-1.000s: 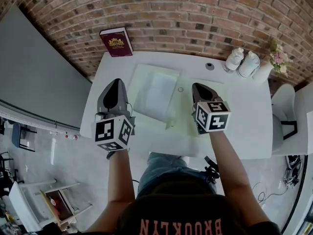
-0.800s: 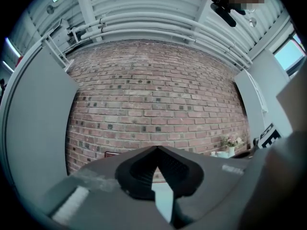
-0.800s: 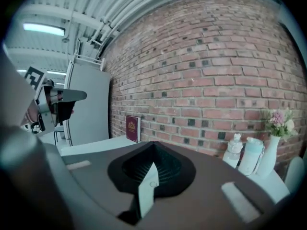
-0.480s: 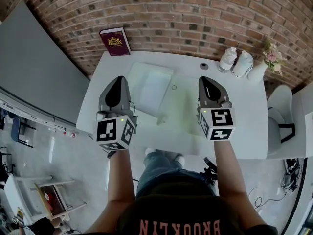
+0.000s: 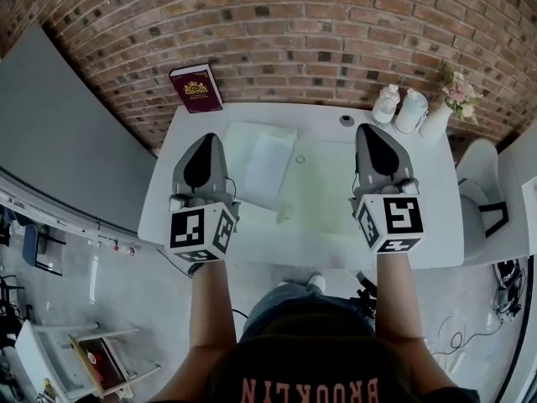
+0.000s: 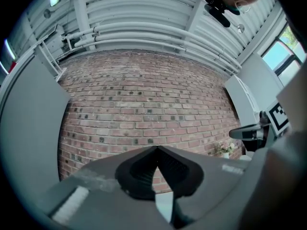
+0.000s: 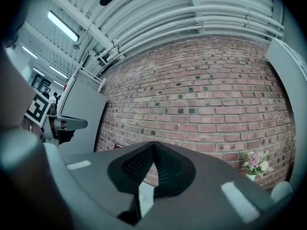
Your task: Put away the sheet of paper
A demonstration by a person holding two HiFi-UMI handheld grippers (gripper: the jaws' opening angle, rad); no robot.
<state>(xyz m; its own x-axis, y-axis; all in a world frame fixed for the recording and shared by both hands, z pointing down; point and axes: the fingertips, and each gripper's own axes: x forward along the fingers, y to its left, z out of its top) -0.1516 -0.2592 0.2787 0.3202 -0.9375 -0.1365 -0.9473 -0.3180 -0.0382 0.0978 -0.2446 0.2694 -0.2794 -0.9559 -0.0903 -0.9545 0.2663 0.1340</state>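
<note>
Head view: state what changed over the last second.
The right gripper lifted and swung rightward, away from the white sheet of paper; the left gripper rose slightly. Nothing was gripped or released: both jaws stay shut and empty. Paper, maroon book and white table are unchanged.

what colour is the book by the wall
Maroon book, gold crest on the cover; clearest in the head view.

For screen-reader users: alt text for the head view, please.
From above, a person holds the left tongs and right tongs, both shut and empty, over a white table by a brick wall. A sheet of paper lies on it between them; a maroon book, bottles and flowers sit at the back.
</note>
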